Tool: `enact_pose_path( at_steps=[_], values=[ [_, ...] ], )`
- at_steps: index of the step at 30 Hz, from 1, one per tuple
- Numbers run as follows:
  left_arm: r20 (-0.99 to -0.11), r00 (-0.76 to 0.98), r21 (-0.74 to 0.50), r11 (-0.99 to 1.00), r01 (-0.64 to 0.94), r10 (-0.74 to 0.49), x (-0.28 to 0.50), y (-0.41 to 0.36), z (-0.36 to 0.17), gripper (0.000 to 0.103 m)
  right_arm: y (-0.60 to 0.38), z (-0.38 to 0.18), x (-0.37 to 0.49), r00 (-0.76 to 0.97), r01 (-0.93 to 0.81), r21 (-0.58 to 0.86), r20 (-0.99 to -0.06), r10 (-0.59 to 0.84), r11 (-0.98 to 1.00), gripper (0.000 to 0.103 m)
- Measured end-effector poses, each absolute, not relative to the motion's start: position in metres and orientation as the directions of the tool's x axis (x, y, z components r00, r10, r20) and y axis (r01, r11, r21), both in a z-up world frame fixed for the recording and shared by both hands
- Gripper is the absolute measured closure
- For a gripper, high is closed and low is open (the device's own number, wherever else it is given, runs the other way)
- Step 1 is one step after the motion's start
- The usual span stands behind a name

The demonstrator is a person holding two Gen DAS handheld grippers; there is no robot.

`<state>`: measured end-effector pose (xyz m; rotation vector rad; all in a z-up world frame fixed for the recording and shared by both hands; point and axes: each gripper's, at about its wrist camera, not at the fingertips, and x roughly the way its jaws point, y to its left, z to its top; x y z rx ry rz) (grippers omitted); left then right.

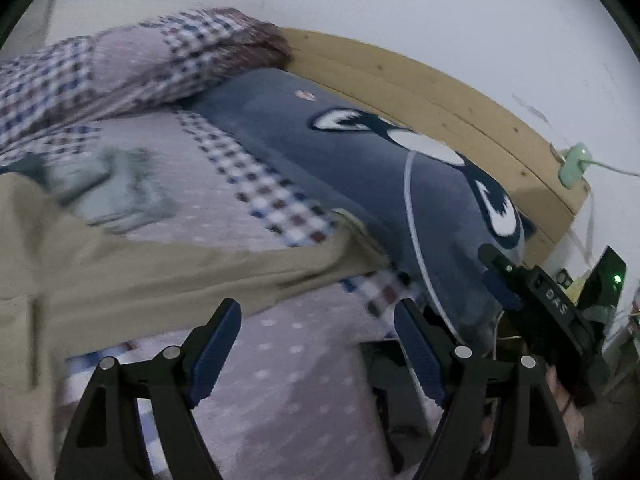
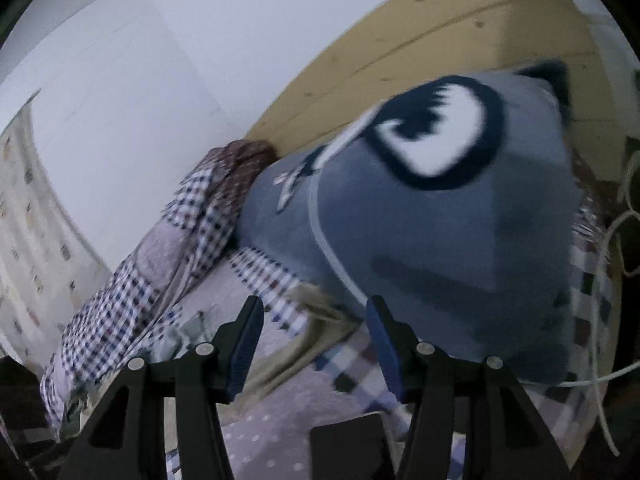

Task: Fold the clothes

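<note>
The tan garment (image 1: 120, 272) lies on the bed (image 1: 280, 380), spread from the far left of the left wrist view toward the middle, where one narrow end (image 1: 352, 236) tapers off against the grey cushion (image 1: 360, 168). Its long axis runs roughly across the view, left to right, and rises slightly toward the cushion. Whether it is already partly folded cannot be told, since much of it is cut off at the left edge and blurred. A pale green cloth (image 1: 116, 188) lies on the bed just beyond it. The left gripper (image 1: 318, 340) hangs above the bedding with its jaws wide apart and nothing between them; the garment's nearer edge sits just ahead of and left of the left jaw, so this hand appears the closer of the two to the bulk of the cloth. Further right, the right gripper (image 2: 316, 332) also has its jaws spread and empty. In the right wrist view the garment's end (image 2: 296, 340) lies directly ahead between the two jaws and below them, beside the cushion's lower edge. Judging from this, the right hand lines up with the garment's tip, the left with its body.
</note>
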<state>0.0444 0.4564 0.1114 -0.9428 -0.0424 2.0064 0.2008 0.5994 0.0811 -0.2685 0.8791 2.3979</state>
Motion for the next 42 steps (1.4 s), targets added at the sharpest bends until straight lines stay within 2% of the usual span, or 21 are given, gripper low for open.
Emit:
enact_pose_path(
  at_steps=[9,18,20,22,23,24,25,27,31,35,42],
  values=[
    [-0.648,-0.200,-0.423,-0.566,-0.708,0.734,0.034,0.576,0.079,0.021,0.632,0.069,0.234,-0.807,-0.581,0.621,-0.358,0.469,-0.526,0.044],
    [-0.675,-0.190,-0.462,-0.610,-0.644,0.713,0.006,0.638,0.048,0.023,0.646,0.060,0.251,-0.826,-0.544,0.689,-0.342,0.447,-0.479,0.044],
    [-0.678,-0.187,-0.486,-0.624,-0.612,0.711,-0.003,0.642,0.043,0.032,0.648,0.058,0.252,-0.830,-0.538,0.697,-0.340,0.442,-0.474,0.044],
    [-0.681,-0.186,-0.500,-0.636,-0.588,0.708,-0.009,0.646,0.039,0.047,0.650,0.057,0.254,-0.833,-0.532,0.705,-0.337,0.438,-0.469,0.044],
    [-0.682,-0.186,-0.505,-0.640,-0.579,0.707,-0.012,0.647,0.037,0.052,0.650,0.057,0.254,-0.835,-0.530,0.706,-0.337,0.436,-0.470,0.044],
    [-0.685,-0.181,-0.510,-0.642,-0.572,0.705,-0.015,0.649,0.036,0.066,0.651,0.056,0.254,-0.836,-0.529,0.706,-0.337,0.434,-0.471,0.045],
    [-0.689,-0.176,-0.515,-0.645,-0.565,0.703,-0.017,0.651,0.034,0.085,0.651,0.057,0.254,-0.836,-0.529,0.706,-0.337,0.433,-0.472,0.045],
    [-0.688,-0.166,-0.529,-0.644,-0.553,0.707,-0.020,0.651,0.035,0.100,0.651,0.057,0.254,-0.837,-0.528,0.705,-0.337,0.431,-0.474,0.045],
    [-0.635,-0.173,-0.564,-0.605,-0.562,0.753,-0.021,0.635,0.056,0.101,0.650,0.056,0.252,-0.845,-0.517,0.713,-0.335,0.417,-0.474,0.044],
    [-0.576,-0.181,-0.591,-0.559,-0.582,0.797,-0.030,0.598,0.099,0.101,0.647,0.054,0.242,-0.872,-0.480,0.723,-0.328,0.364,-0.497,0.044],
    [-0.483,-0.212,-0.587,-0.494,-0.641,0.850,-0.053,0.507,0.194,0.101,0.628,0.047,0.187,-0.954,-0.265,0.770,-0.297,0.042,-0.581,0.044]
  ],
)
